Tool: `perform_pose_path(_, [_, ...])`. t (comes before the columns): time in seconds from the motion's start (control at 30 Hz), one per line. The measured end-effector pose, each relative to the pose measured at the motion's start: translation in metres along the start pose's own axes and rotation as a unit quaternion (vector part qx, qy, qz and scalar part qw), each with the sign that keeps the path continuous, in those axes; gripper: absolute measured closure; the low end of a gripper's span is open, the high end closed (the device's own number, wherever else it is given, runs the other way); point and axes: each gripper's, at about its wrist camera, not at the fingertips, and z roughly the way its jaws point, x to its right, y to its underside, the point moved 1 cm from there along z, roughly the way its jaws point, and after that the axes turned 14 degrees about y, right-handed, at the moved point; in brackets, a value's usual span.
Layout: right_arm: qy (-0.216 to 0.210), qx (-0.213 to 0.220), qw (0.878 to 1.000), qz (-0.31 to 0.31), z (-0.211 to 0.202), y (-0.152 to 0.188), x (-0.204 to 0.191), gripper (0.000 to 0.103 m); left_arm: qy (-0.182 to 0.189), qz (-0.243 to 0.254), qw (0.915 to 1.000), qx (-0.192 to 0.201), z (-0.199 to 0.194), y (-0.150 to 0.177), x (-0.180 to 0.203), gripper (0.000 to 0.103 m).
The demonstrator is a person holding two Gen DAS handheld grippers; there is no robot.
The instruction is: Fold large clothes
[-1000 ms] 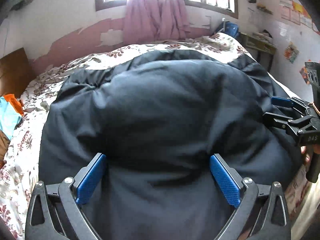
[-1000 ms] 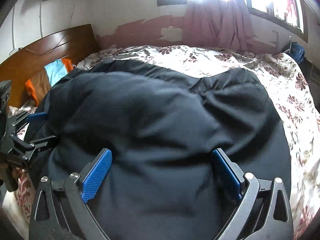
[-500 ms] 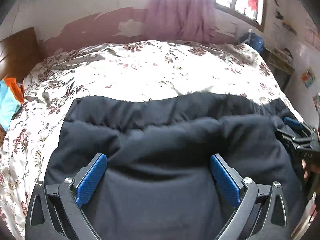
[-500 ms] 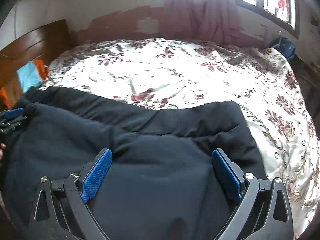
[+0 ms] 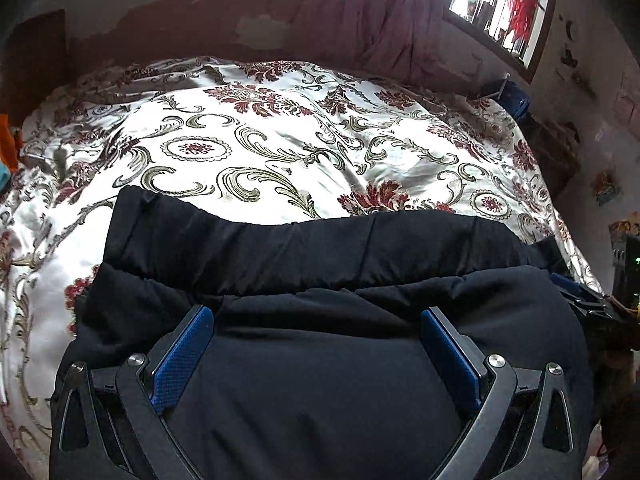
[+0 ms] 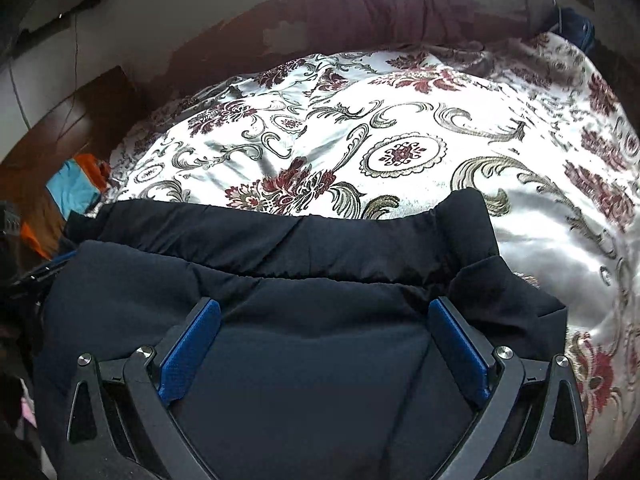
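Observation:
A large dark navy garment lies bunched at the near side of the bed, its upper layer resting on a lower one whose far band shows beyond it. My left gripper is open, its blue pads wide apart with the fabric bulging between them. In the right wrist view the same garment fills the foreground. My right gripper is open in the same way over the cloth. The right gripper also shows at the garment's right edge, and the left gripper at its left edge.
A floral satin bedcover stretches beyond the garment. A wooden headboard stands at the left with orange and blue clothes by it. A pink curtain hangs on the far wall below a window. A blue bag sits at the far right corner.
The garment was billowed high over most of the bed. It has settled into a low layered heap near me, uncovering the bedcover. Both grippers' fingers kept the same wide spread.

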Motion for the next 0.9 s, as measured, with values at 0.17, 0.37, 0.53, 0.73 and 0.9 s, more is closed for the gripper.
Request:
perform_pose_path(0.17, [-0.005,0.012,1.000,0.011,0.002,0.005,0.002,0.001,-0.002,0.006,0.9999,0.015,0.006,0.003,0.002,0.000])
perform_pose_path(0.37, [-0.006,0.018,1.000,0.015,0.002,0.006,0.002,0.001,-0.001,0.007,0.9996,0.025,0.008,0.006,0.000,0.000])
perform_pose_path(0.53, [-0.005,0.020,1.000,0.014,0.002,0.006,0.002,0.001,-0.002,0.010,0.9995,0.031,0.008,0.007,0.001,0.000])
perform_pose_path(0.73, [-0.003,0.027,1.000,0.012,0.001,0.007,0.004,0.001,-0.001,0.010,0.9994,0.033,0.007,0.008,0.001,0.000])
perform_pose_path(0.9, [-0.006,0.046,0.999,0.016,-0.003,0.011,0.005,0.001,0.002,0.015,0.9989,0.045,0.005,0.011,0.001,0.000])
